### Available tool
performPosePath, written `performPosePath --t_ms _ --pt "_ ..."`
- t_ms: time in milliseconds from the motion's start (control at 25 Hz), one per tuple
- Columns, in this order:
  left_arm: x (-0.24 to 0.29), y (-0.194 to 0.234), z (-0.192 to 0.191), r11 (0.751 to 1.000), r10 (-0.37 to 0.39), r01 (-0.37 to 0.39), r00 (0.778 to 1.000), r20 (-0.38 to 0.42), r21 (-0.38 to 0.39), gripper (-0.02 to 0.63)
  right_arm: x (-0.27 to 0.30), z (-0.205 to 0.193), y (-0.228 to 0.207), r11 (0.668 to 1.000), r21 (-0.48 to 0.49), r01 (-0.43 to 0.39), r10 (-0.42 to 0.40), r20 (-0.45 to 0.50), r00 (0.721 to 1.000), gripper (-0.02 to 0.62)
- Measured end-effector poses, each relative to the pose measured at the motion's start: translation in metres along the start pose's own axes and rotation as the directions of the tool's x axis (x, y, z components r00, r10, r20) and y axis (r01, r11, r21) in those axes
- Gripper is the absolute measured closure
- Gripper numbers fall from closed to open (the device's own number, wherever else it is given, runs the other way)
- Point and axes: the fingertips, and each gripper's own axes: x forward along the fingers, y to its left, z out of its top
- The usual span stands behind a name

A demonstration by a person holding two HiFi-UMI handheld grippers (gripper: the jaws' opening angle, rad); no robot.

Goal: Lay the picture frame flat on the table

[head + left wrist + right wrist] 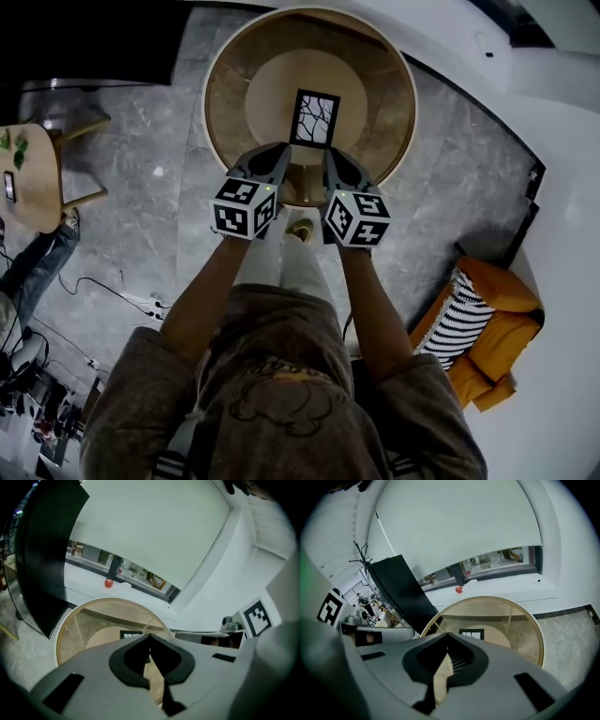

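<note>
The picture frame (315, 118), black-edged with a branch drawing, lies flat at the middle of the round glass-topped table (214, 67). Both grippers hover over the table's near edge, short of the frame and apart from it. My left gripper (278, 151) is shut with nothing between its jaws, and my right gripper (330, 156) is shut and empty as well. In the left gripper view the jaws (150, 635) meet at their tips, with the frame (130, 634) low beyond them. In the right gripper view the jaws (448, 633) also meet, with the frame (471, 633) just past them.
An orange armchair with a striped cushion (483, 323) stands at the right on the grey stone floor. A small wooden side table (33, 178) and a person's leg (37, 267) are at the left, with cables (122, 295) nearby. A black panel (47, 550) leans by the window wall.
</note>
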Motion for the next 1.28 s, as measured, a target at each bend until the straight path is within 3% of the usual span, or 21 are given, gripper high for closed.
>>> performPosePath --t_ms 520,1000,1280 --pt "-0.097 -0.073 0.048 0.994 -0.033 0.025 0.996 0.077 0.102 0.589 -0.118 0.041 0.047 0.998 -0.050 -0.048 0.053 0.118 0.992 0.575" --pt "-0.172 -0.142 0.046 0.986 -0.064 0.044 0.991 0.121 0.164 0.589 -0.212 0.057 0.085 0.985 -0.121 -0.123 0.146 0.208 0.967 0.575" --pt "-0.211 -0.155 0.047 0.972 -0.067 0.030 0.986 0.155 0.233 0.589 -0.246 0.051 0.102 0.975 -0.169 -0.141 0.179 0.234 0.956 0.575"
